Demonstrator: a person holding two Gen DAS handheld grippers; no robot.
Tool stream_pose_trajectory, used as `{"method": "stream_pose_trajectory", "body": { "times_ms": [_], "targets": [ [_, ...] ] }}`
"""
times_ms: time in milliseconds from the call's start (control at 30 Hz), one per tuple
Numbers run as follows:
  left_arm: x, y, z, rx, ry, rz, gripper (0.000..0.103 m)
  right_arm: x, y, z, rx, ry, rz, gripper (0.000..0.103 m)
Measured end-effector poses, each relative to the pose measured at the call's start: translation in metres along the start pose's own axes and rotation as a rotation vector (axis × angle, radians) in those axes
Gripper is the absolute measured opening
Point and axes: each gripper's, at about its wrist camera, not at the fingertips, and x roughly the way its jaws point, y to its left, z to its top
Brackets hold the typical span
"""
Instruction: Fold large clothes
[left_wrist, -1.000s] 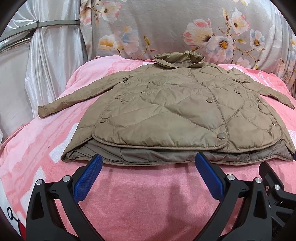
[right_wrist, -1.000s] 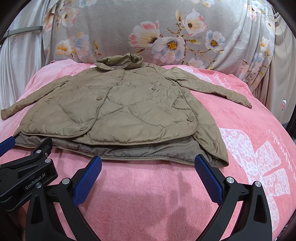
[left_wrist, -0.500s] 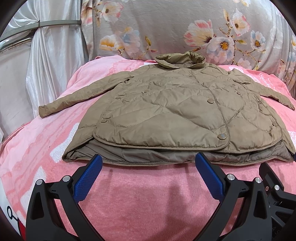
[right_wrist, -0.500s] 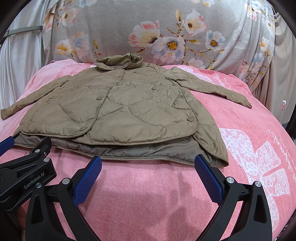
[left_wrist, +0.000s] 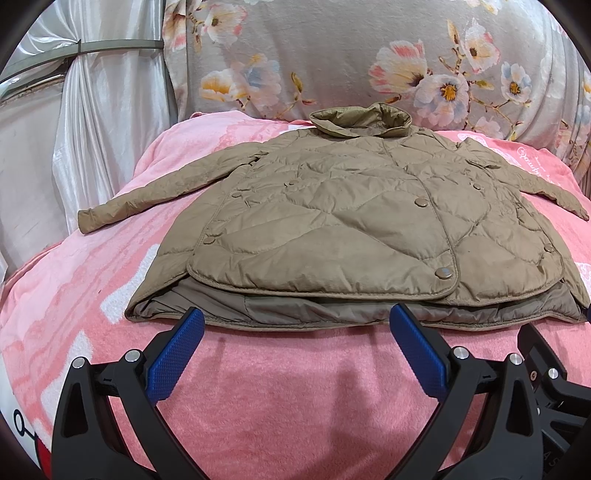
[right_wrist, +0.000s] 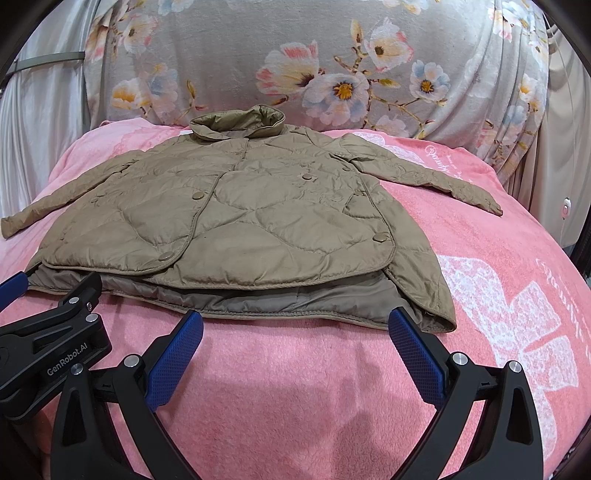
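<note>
Now both claws, left claw (left_wrist: 295, 321) and right claw (right_wrist: 295, 321), wide apart, empty, level before jacket (left_wrist: 354, 221) hem.

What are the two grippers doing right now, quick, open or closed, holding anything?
Left gripper: open, holding nothing, just short of the jacket hem.
Right gripper: open, holding nothing, at the hem too.

**Two low cameras, side by side at the foot of the bed**

Both wrist cameras sit low over the pink blanket (left_wrist: 277, 406), close to the near hem of the tan jacket (left_wrist: 351, 229), facing the floral cushion (right_wrist: 332, 66) behind it. The left view stands further left, taking in the white curtain (left_wrist: 92, 129). The right view stands further right. Both share the whole jacket, and each catches the other's gripper at its edge.
</note>
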Motion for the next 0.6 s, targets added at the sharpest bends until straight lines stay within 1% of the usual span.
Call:
{"method": "stream_pose_trajectory", "body": {
  "times_ms": [600],
  "targets": [
    [-0.0002,0.0001,-0.0004,0.000,-0.002,-0.001,0.098,0.0002,0.0001,0.0000,-0.002,0.002,0.000,0.098]
  ]
}}
